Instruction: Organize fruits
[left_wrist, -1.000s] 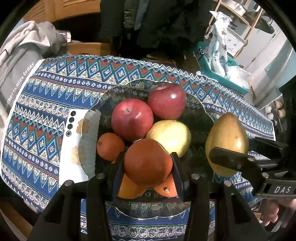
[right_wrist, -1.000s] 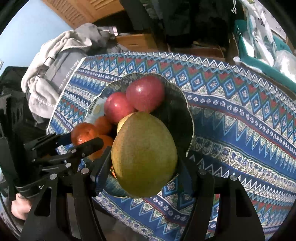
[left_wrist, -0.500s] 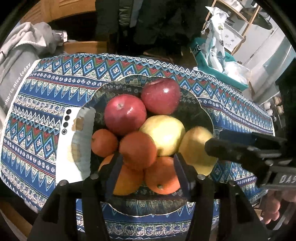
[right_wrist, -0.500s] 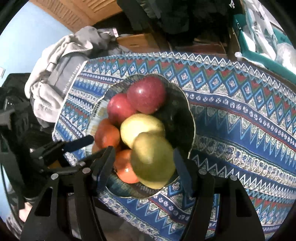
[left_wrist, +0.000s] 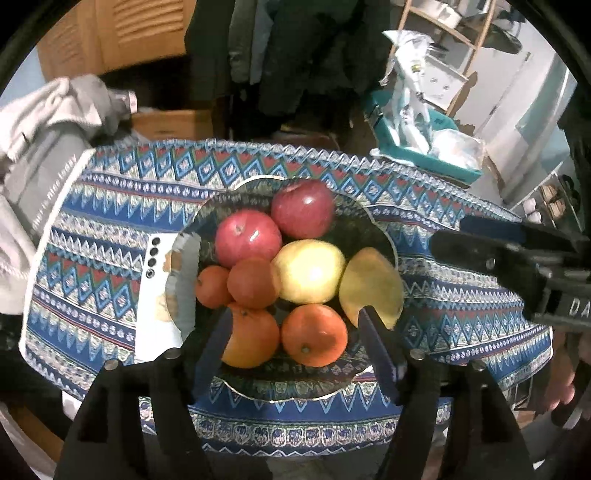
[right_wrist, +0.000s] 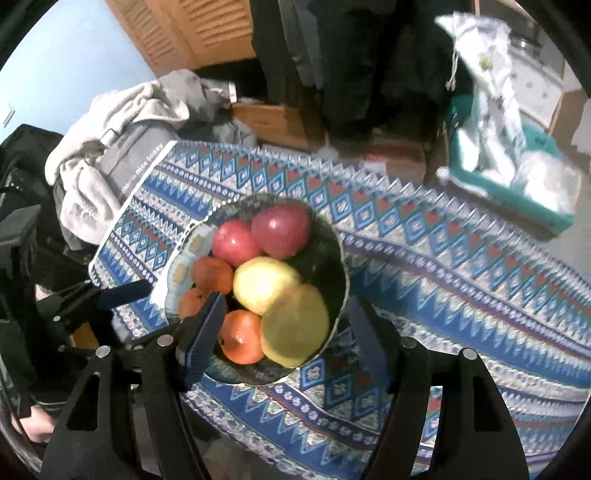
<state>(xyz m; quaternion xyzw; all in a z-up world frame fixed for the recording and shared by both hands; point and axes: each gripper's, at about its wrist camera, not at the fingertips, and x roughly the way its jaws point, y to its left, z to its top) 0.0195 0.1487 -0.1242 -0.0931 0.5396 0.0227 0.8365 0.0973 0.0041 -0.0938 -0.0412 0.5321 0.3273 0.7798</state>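
Note:
A dark patterned bowl (left_wrist: 373, 218) (right_wrist: 341, 273) on the blue patterned cloth holds two red apples (left_wrist: 247, 242) (right_wrist: 280, 230), a yellow apple (left_wrist: 310, 271) (right_wrist: 264, 284), a green-yellow mango (left_wrist: 369, 288) (right_wrist: 295, 326) at its right rim, and several oranges (left_wrist: 255, 282) (right_wrist: 240, 336). My left gripper (left_wrist: 295, 332) is open and empty, above the bowl's near side. My right gripper (right_wrist: 284, 317) is open and empty, above the mango; it also shows in the left wrist view (left_wrist: 480, 247) to the right of the bowl.
A white phone (left_wrist: 155, 299) lies on the cloth against the bowl's left side. Grey clothing (left_wrist: 44, 122) is heaped off the table's left end. A teal bin with plastic bags (left_wrist: 417, 136) stands beyond the far right edge. Wooden doors are behind.
The left gripper let go of an orange and the right gripper let go of the mango, both into the bowl. Both grippers then opened wide and drew back and up.

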